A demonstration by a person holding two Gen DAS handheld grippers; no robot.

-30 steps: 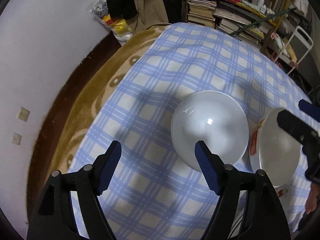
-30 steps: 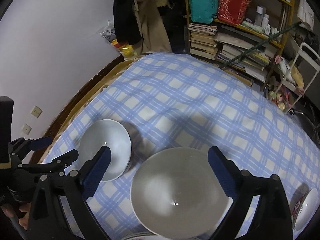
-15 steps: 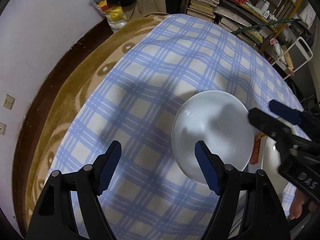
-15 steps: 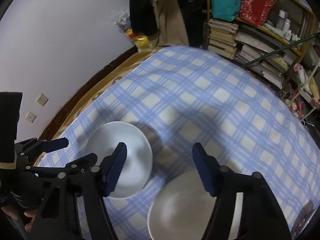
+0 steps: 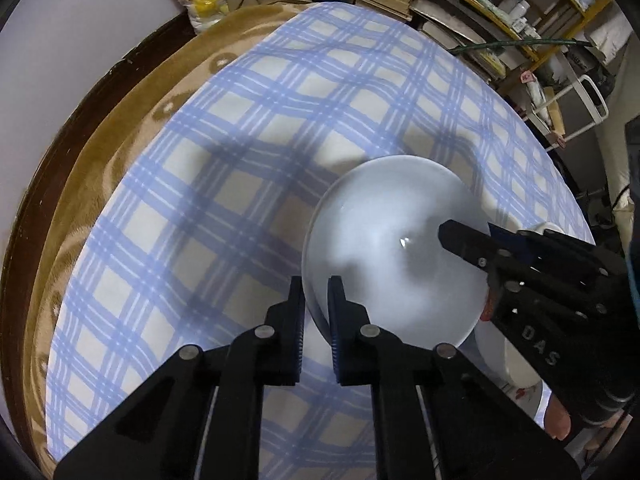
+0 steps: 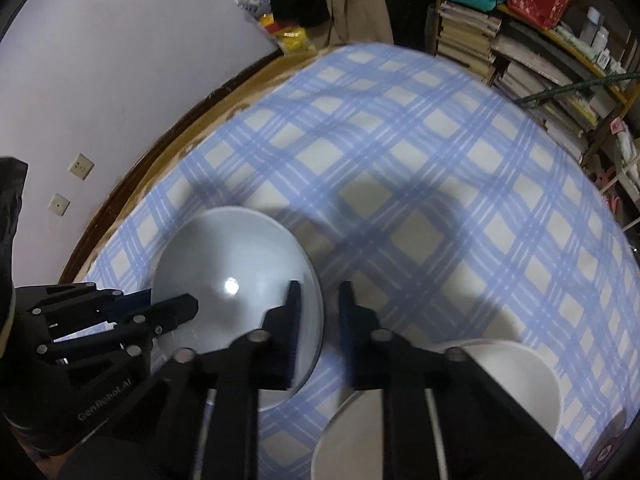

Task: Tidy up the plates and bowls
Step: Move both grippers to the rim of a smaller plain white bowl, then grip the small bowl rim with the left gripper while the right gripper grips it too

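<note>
A white bowl [image 5: 392, 256] sits on the blue plaid tablecloth [image 5: 248, 128]. My left gripper [image 5: 317, 304] is shut on the bowl's near left rim. My right gripper [image 6: 318, 312] straddles the bowl's [image 6: 236, 276] right rim, one finger inside and one outside, with a narrow gap left; it shows in the left wrist view at the bowl's right side [image 5: 476, 244]. A second larger white bowl [image 6: 504, 376] lies at the lower right, partly behind my right gripper.
A brown blanket [image 5: 120, 148] borders the cloth on the left, by a wall [image 6: 100, 60]. Bookshelves [image 6: 520, 40] stand beyond the far edge. A plate with a red pattern [image 6: 608, 456] peeks in at the lower right.
Both grippers moved onto the smaller white bowl and closed in on its rim, the left fully, the right to a narrow gap. The right gripper left the larger bowl.
</note>
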